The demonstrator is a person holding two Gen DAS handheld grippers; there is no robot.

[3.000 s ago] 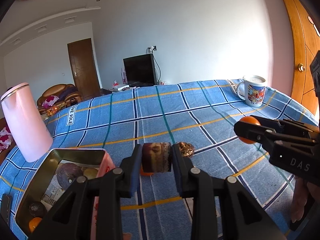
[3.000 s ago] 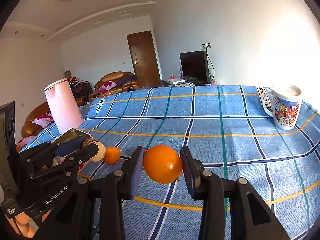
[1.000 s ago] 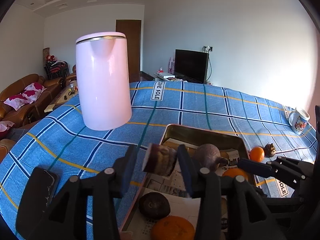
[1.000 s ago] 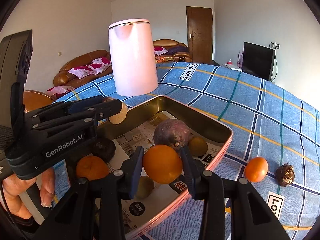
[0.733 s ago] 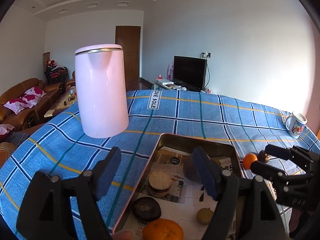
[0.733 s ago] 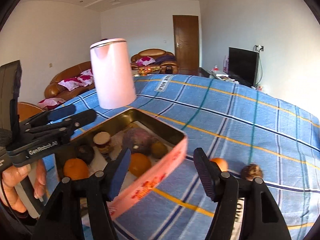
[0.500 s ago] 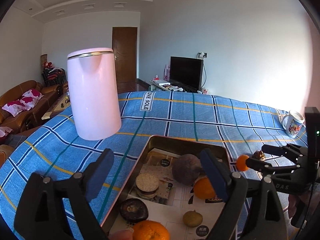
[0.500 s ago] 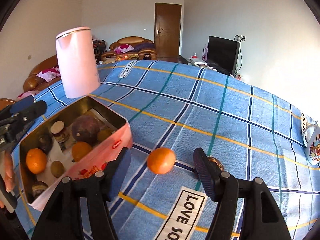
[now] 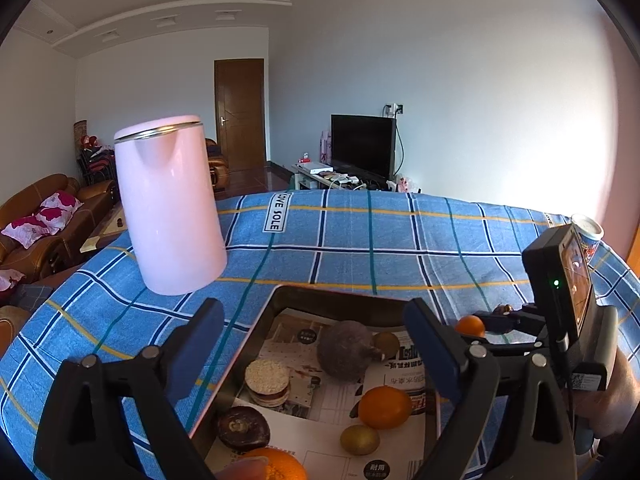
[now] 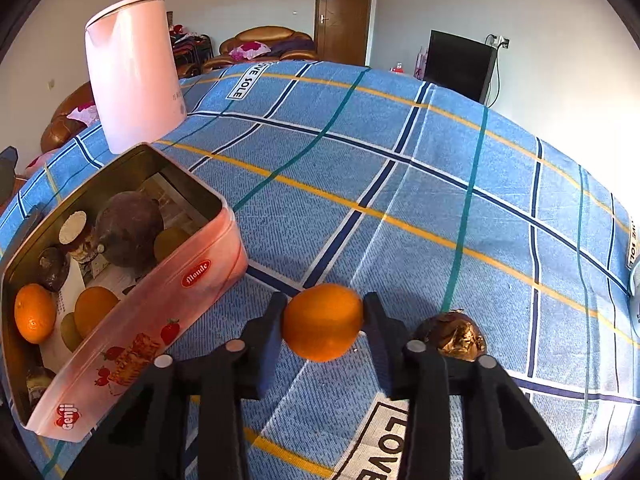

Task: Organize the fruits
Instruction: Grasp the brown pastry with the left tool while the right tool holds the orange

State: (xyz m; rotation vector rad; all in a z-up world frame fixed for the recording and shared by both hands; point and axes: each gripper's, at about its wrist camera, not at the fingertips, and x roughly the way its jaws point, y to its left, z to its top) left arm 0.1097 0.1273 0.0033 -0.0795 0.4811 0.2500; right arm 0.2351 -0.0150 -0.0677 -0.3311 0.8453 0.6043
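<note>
Orange (image 10: 322, 322) on blue plaid tablecloth (image 10: 400, 184)

Bright daylight floods from the right, washing out the white right-hand wall (image 9: 540, 128). Fisheye bending curves the blue plaid tablecloth (image 10: 400, 168); corners vignette black, focus stays sharp.

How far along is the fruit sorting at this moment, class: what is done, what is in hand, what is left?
Done: several fruits, oranges among them, already lie in the tin. In hand: the right gripper has just been closing, its pads now against the small orange on the blue checked cloth; the left gripper has just opened, nothing between its fingers, above the tin. Left: that orange and the brown fruit beside it.
</note>
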